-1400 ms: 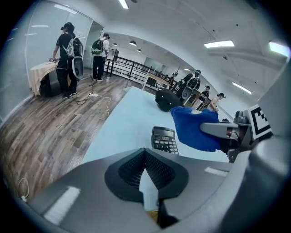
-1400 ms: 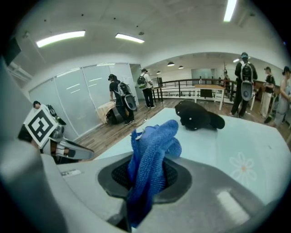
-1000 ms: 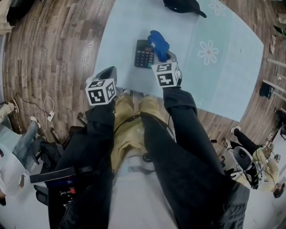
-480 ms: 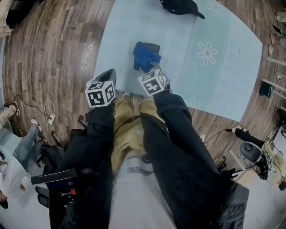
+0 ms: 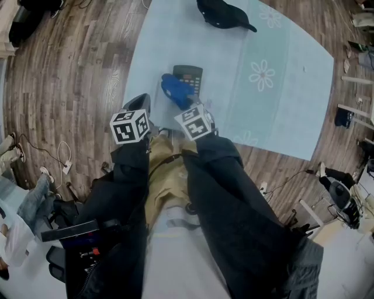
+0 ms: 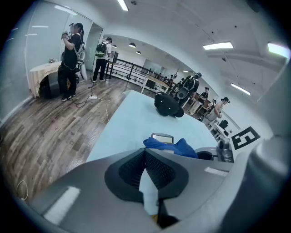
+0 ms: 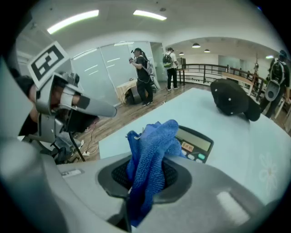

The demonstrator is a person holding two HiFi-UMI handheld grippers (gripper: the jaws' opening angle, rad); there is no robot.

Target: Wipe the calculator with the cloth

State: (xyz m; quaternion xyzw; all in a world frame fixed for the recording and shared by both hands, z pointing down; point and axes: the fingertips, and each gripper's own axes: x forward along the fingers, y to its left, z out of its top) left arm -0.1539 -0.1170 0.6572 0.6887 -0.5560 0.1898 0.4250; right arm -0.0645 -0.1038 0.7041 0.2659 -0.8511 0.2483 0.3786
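Head view steeply down from above; gripper views low, close along table [image 5: 292,105]; all three share calculator [image 5: 188,77]

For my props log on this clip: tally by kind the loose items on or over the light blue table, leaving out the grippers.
calculator: 1
cloth: 1
cap: 1
Total: 3

The calculator [image 5: 190,76] is dark, with a grey display at its far end and small keys, some coloured. It lies flat on the light blue counter [image 5: 280,111]. The cloth [image 7: 152,154] is blue and bunched. It is pinched in the right gripper [image 7: 144,179] and hides the calculator's near left part.
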